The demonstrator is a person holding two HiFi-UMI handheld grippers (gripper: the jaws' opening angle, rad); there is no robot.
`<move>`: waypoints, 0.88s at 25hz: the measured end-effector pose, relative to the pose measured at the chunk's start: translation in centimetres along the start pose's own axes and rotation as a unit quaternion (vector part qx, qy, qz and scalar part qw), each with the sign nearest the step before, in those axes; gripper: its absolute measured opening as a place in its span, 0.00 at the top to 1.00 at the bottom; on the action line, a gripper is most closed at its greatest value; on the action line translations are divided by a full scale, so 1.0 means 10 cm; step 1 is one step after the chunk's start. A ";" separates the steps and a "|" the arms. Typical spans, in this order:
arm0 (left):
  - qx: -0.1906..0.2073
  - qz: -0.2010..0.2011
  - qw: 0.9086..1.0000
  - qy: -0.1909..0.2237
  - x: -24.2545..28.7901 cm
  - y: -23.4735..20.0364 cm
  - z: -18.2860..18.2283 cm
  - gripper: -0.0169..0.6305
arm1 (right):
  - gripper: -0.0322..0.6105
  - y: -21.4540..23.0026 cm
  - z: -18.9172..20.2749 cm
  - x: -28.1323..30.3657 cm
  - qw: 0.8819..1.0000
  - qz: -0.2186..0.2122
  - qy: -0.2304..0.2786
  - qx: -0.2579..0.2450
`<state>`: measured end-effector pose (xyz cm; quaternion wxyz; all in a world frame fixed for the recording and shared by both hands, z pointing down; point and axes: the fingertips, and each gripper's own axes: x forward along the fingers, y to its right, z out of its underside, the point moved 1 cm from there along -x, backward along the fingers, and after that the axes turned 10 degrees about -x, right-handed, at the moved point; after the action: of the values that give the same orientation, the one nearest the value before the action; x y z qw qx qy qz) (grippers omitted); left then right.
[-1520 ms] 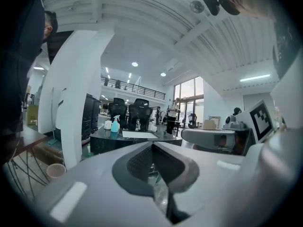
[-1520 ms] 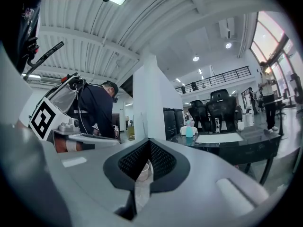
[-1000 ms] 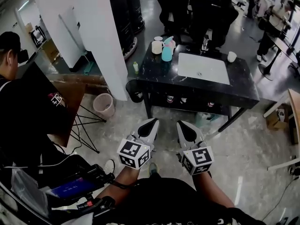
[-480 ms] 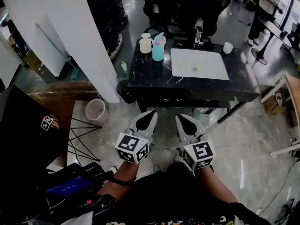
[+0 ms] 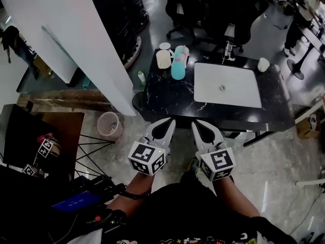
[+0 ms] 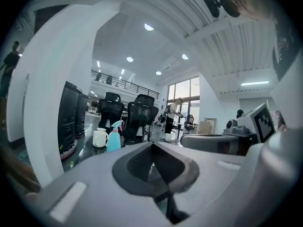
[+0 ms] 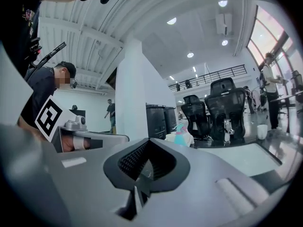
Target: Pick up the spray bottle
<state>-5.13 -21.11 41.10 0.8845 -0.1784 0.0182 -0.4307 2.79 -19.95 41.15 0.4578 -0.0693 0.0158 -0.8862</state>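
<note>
The head view looks steeply down from above the person. The left gripper [image 5: 169, 121] and right gripper [image 5: 195, 122] sit low at centre, and the table [image 5: 167, 98] lies just ahead of their tips. The left gripper view rides close behind its own jaws, low, facing forward and slightly up (ceiling fills its top). The bottle [image 6: 113, 140] stands well ahead of those jaws, to their left. The right gripper view is set likewise, with the bottle [image 7: 181, 134] ahead and a little right. All three views share the table corner with the bottle [image 5: 178, 67]. Each gripper view also catches the other gripper at its side.
</note>
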 end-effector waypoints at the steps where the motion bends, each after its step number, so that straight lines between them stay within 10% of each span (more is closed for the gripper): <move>1: 0.002 -0.003 1.000 0.003 0.14 -0.06 -0.02 0.97 | 0.91 0.12 -0.01 0.11 1.000 -0.006 0.003 -0.001; 11: 0.006 -0.034 0.999 -0.003 1.36 -0.44 -0.23 0.97 | 0.91 1.20 0.03 1.03 0.999 -0.051 0.015 0.009; 22: 0.019 -0.003 0.999 -0.029 1.90 -1.16 -0.33 0.97 | 0.91 1.43 0.08 1.70 1.000 -0.030 -0.003 0.004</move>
<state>-2.63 -43.24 44.18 0.8868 -0.1738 -0.0162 -0.4280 4.75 -42.07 42.47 0.4309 -0.0706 0.0085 -0.8996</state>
